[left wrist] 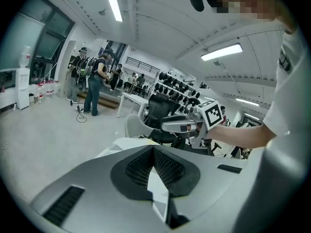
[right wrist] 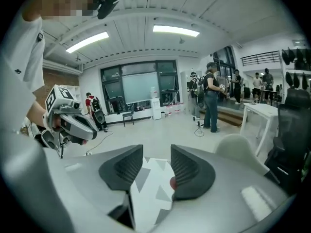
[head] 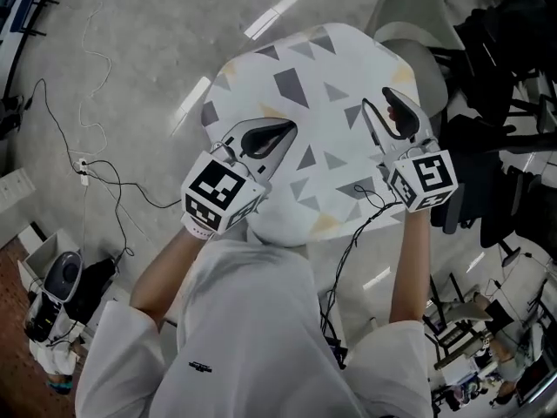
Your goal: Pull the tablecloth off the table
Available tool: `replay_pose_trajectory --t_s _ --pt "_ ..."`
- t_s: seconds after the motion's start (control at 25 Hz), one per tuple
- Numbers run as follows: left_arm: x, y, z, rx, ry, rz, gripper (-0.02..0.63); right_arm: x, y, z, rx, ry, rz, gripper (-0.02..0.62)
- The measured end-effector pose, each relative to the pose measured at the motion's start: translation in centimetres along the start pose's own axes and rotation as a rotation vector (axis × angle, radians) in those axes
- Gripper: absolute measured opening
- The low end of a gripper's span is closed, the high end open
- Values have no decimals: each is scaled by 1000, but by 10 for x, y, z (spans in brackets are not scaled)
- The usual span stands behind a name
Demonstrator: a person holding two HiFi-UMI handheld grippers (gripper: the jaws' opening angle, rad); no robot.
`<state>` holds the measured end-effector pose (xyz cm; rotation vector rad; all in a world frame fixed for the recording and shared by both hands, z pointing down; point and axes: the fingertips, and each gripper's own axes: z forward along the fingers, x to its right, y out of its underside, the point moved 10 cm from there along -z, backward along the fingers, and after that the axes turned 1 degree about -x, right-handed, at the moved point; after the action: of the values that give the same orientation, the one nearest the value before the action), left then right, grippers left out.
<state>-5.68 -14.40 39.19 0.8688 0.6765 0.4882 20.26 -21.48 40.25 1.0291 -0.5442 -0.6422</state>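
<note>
In the head view the tablecloth (head: 326, 103), white with grey triangles, hangs spread out in front of me, and whatever is under it is hidden. My left gripper (head: 266, 138) holds the cloth's near left edge. In the left gripper view its jaws (left wrist: 153, 153) are closed, with a fold of cloth (left wrist: 158, 191) pinched between the pads. My right gripper (head: 396, 117) is at the near right edge. In the right gripper view it (right wrist: 156, 163) stands open, and the cloth (right wrist: 149, 191) lies loose in the gap between the pads.
A pale grey chair (head: 419, 26) stands beyond the cloth, and black chairs (head: 509, 68) crowd the right side. Cables (head: 97, 168) run over the floor at left. People (right wrist: 211, 101) stand by a white table (right wrist: 262, 111) further off.
</note>
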Motion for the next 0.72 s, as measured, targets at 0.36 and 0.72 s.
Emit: replay_pose_trajectory --t_s 0.36,0.72 --pt "-49 9 53 -38 -18 -25 8 89 33 90 -83 -103 -31 212" --pt "-87 18 93 -65 -30 -22 8 138 63 153 -225 -156 -125 243"
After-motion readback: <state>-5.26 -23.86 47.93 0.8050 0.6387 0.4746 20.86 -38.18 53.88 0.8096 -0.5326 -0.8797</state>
